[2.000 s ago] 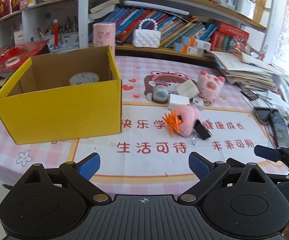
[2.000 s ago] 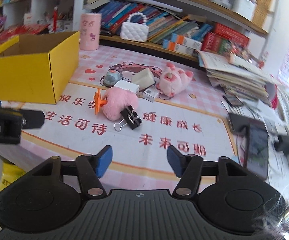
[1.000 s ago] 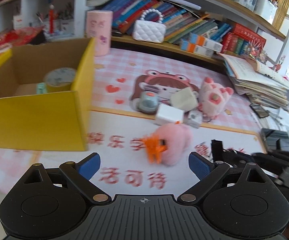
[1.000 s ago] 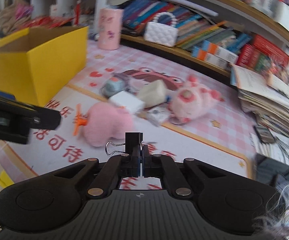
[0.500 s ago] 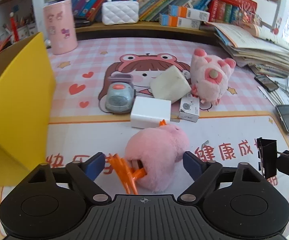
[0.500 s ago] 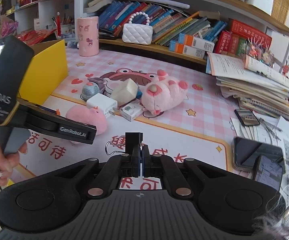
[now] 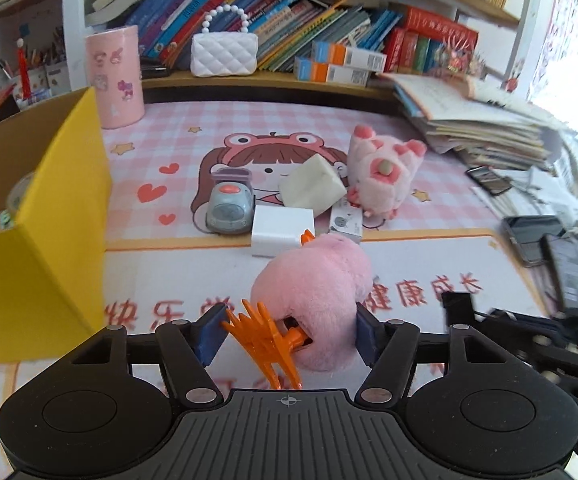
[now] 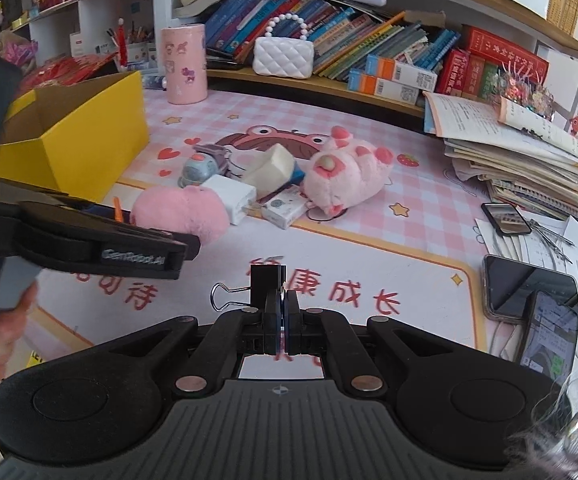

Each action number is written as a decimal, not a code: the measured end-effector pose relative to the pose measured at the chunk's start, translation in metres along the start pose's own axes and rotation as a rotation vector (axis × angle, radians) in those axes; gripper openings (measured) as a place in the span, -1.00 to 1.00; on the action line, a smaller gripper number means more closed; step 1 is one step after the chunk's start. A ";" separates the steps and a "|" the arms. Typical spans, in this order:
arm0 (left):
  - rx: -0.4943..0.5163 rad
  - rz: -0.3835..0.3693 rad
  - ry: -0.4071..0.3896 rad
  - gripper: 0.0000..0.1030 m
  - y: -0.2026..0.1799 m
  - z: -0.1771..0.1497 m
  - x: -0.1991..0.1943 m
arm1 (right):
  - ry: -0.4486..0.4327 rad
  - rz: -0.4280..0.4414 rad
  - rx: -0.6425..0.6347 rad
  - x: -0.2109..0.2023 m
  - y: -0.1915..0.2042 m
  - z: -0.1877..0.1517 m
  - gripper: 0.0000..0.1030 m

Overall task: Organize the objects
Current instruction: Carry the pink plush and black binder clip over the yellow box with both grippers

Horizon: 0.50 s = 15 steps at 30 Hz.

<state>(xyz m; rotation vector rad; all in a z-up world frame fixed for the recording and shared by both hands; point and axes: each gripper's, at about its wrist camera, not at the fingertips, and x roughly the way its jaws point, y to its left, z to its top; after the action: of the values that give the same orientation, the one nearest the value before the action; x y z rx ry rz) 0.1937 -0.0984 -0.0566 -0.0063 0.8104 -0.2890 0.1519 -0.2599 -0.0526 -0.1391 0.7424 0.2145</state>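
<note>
My left claw (image 7: 287, 334) is closing around the fluffy pink plush toy with orange feet (image 7: 313, 300) on the table. My right claw (image 8: 282, 322) pinches the small black binder clip (image 8: 263, 286). Next, I think both go into the yellow cardboard box (image 7: 45, 256).

Bare bench (image 8: 369, 240) lies open ahead of the right claw (image 8: 282, 322). To its left the left claw (image 8: 187, 246) bars the way. Beyond, a yellow box (image 7: 49, 240) walls the left side, and a white charger (image 7: 282, 230) and pink plush (image 7: 381, 172) crowd the middle.
</note>
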 end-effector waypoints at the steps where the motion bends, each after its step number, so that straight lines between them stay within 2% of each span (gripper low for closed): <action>1: -0.005 -0.005 -0.003 0.24 0.002 -0.002 -0.006 | -0.002 0.001 -0.003 -0.002 0.004 0.000 -0.96; 6: -0.050 -0.013 -0.008 0.24 0.022 -0.019 -0.035 | 0.001 0.010 -0.013 -0.011 0.029 -0.006 -0.96; 15: -0.119 0.021 -0.014 0.24 0.069 -0.055 -0.082 | 0.002 0.056 -0.045 -0.025 0.086 -0.010 -0.96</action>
<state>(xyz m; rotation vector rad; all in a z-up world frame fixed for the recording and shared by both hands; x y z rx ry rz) 0.1181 -0.0052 -0.0443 -0.1111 0.8124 -0.2210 0.1065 -0.1821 -0.0466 -0.1616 0.7447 0.2848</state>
